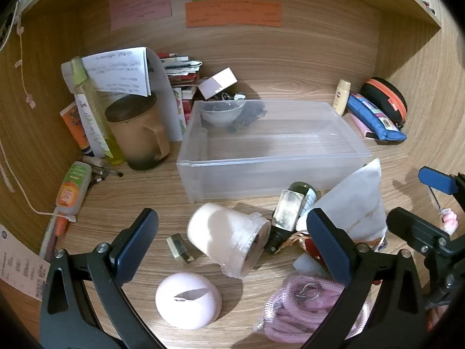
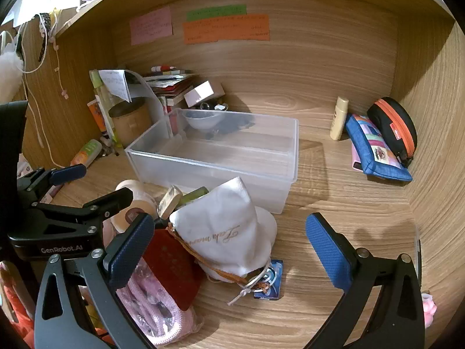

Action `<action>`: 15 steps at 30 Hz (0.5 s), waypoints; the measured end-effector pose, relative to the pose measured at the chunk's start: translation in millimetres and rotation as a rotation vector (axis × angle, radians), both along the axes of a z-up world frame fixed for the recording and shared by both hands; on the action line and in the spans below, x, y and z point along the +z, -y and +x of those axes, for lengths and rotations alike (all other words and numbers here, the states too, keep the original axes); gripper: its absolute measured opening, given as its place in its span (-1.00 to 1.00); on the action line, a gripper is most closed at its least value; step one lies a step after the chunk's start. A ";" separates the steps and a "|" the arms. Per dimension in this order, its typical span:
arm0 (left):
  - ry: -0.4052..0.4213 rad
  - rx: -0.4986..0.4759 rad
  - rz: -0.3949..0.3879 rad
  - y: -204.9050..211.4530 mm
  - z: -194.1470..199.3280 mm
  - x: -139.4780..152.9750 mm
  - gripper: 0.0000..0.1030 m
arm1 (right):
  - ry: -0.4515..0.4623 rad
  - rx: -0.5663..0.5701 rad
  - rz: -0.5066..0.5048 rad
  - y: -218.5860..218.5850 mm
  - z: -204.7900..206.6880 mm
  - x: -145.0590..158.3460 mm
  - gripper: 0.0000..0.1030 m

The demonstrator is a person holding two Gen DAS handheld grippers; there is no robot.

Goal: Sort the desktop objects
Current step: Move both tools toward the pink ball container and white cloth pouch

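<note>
A clear plastic bin [image 1: 270, 163] [image 2: 221, 160] stands mid-desk, holding a small bowl [image 1: 222, 113] at its far end. In front of it lie a tipped white roll [image 1: 229, 241], a dark green bottle [image 1: 293, 206], a white drawstring pouch [image 2: 229, 232] [image 1: 360, 203], a pink dome [image 1: 187, 302], a pink cord bundle [image 1: 308, 308] [image 2: 157, 305], a red booklet [image 2: 174, 264] and a small sharpener [image 1: 180, 247]. My left gripper [image 1: 232, 250] is open above the roll. My right gripper [image 2: 229, 250] is open around the pouch.
A brown mug [image 1: 139, 133], tubes [image 1: 72, 189], papers and books crowd the back left corner. A cream bottle [image 2: 340, 119], blue pouch [image 2: 375, 148] and black-orange case [image 2: 395, 128] sit at the back right. Wooden walls enclose three sides.
</note>
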State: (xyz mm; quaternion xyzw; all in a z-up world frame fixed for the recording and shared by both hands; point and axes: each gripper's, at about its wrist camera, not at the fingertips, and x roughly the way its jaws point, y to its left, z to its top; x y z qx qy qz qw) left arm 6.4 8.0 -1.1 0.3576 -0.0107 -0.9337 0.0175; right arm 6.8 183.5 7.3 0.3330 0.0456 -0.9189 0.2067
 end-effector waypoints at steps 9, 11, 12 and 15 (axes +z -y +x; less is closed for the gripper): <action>-0.058 0.008 -0.007 9.6 7.7 3.9 1.00 | -0.016 -0.004 -0.016 -6.1 1.8 1.9 1.00; -0.072 0.018 -0.028 11.1 10.1 2.9 1.00 | -0.015 -0.003 -0.015 -7.6 2.2 2.2 1.00; -0.070 0.017 -0.038 12.0 10.7 1.7 1.00 | -0.015 -0.002 -0.014 -9.8 2.7 2.4 1.00; -0.049 -0.010 -0.034 16.1 12.4 -2.4 1.00 | -0.013 0.001 0.001 -16.2 3.1 1.9 1.00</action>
